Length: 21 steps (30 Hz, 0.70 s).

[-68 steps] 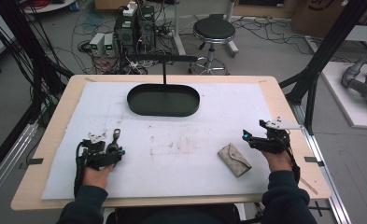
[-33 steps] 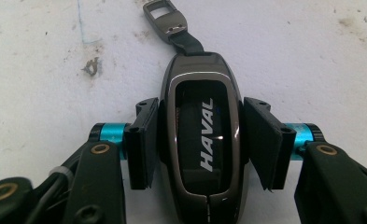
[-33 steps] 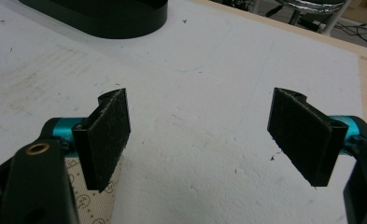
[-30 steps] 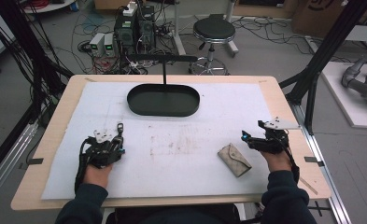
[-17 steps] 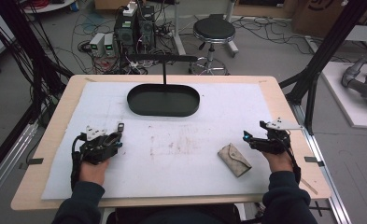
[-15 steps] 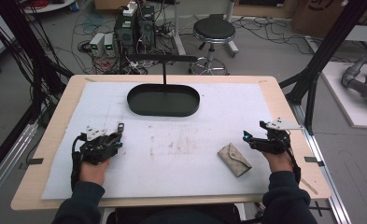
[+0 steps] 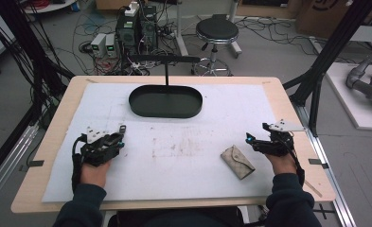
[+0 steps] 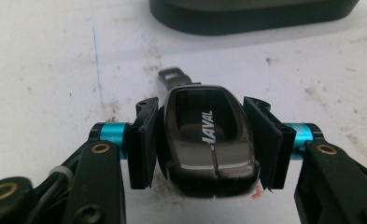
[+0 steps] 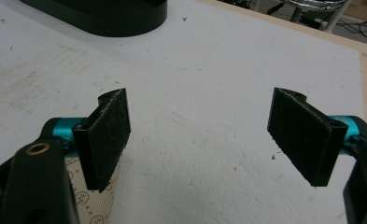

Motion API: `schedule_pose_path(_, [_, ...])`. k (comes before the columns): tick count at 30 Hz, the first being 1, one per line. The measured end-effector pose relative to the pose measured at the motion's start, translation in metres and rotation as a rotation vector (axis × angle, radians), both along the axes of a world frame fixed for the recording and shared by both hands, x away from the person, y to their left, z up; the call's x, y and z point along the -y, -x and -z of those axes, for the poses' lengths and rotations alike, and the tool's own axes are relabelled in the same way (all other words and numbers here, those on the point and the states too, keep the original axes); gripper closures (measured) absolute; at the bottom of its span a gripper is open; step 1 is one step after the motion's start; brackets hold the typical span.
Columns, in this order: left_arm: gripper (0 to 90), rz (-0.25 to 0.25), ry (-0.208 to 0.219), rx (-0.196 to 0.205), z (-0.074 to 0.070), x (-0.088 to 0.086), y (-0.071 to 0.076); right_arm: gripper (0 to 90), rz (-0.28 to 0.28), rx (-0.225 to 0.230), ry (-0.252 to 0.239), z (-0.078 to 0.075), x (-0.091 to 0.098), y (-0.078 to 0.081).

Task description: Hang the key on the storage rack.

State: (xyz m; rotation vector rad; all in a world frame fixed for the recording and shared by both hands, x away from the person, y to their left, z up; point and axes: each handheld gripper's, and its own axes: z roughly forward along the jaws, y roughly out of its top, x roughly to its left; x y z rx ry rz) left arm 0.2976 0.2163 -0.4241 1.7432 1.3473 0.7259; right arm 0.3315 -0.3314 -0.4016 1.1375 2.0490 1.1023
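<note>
A glossy black car key fob (image 8: pixel 204 135) with white lettering and a metal loop at its far end sits between the pads of my left gripper (image 8: pixel 203 151), which is shut on its sides. In the high view that left gripper (image 7: pixel 116 137) is at the left of the white sheet, low over it, with the key fob (image 7: pixel 122 128) poking out toward the tray. My right gripper (image 7: pixel 250 139) rests at the right side, open; between its jaws my right gripper (image 9: pixel 200 135) has only bare sheet. A beige patterned pouch (image 7: pixel 238 161) lies flat just left of it, and the pouch's (image 9: pixel 90 205) corner shows below the left pad.
A black oval tray (image 7: pixel 165 101) stands at the back centre of the white sheet (image 7: pixel 188 142), with a black T-shaped stand (image 7: pixel 167 59) behind it. The tray's wall (image 8: pixel 251 18) is ahead of the left gripper. A stool, cables and electronics are on the floor beyond the table.
My left gripper, holding the key fob, has shifted slightly away from the front edge and turned to point more to the right. The right gripper and the pouch have stayed put.
</note>
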Motion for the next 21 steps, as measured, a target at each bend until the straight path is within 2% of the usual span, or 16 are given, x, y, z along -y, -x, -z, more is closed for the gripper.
schedule_pose_path(5, [48.0,0.016,0.02,0.03,-0.006,-0.001,0.002,21.7,-0.002,0.0,0.0,0.0,0.0,0.0])
schedule_pose_path(13, [47.9,0.011,0.055,0.027,-0.006,-0.005,0.002,21.7,-0.005,-0.009,-0.001,0.001,-0.002,0.0])
schedule_pose_path(15, [47.8,0.011,0.055,0.005,-0.003,-0.005,0.001,21.6,-0.005,-0.008,-0.001,0.001,-0.001,-0.001])
schedule_pose_path(21, [47.8,-0.007,0.035,-0.137,0.015,-0.005,-0.008,21.7,-0.004,-0.013,-0.001,0.002,-0.001,-0.001])
